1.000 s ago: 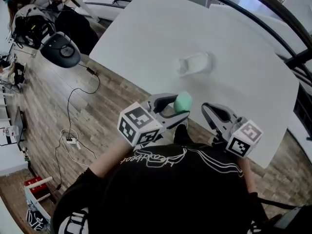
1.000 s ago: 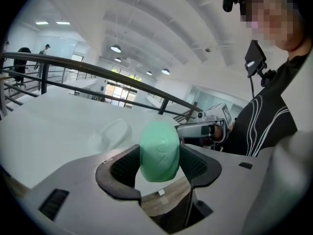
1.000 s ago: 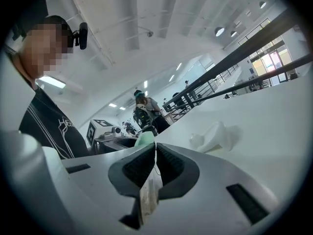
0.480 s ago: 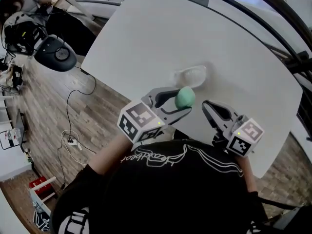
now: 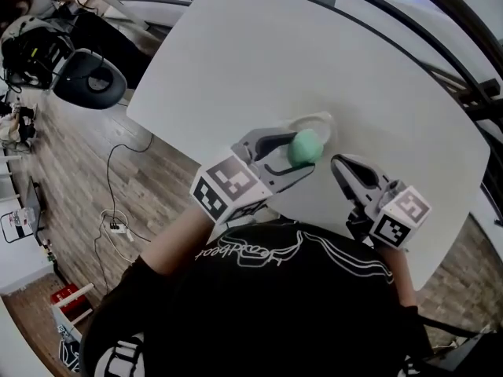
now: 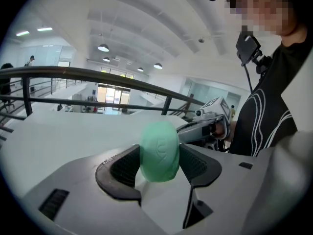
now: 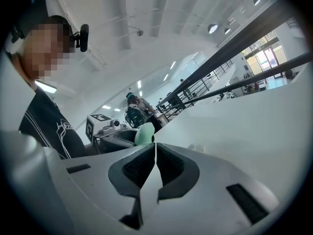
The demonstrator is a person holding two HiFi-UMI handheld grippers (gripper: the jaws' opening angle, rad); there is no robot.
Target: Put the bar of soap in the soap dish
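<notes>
Head view: gripping the soap (image 5: 305, 147) in the left gripper (image 5: 303, 154), close by the dish (image 5: 321, 120); right gripper (image 5: 339, 163) shut, empty; best centred over the hollow, lowered gently, then released.

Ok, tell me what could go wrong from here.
The green soap bar is rounded and pinched only at its sides by the left tool; it could squirt out. In the head view it hides part of the soap dish, so a release may land off-centre. The shut right tool isn't steadying the dish.
</notes>
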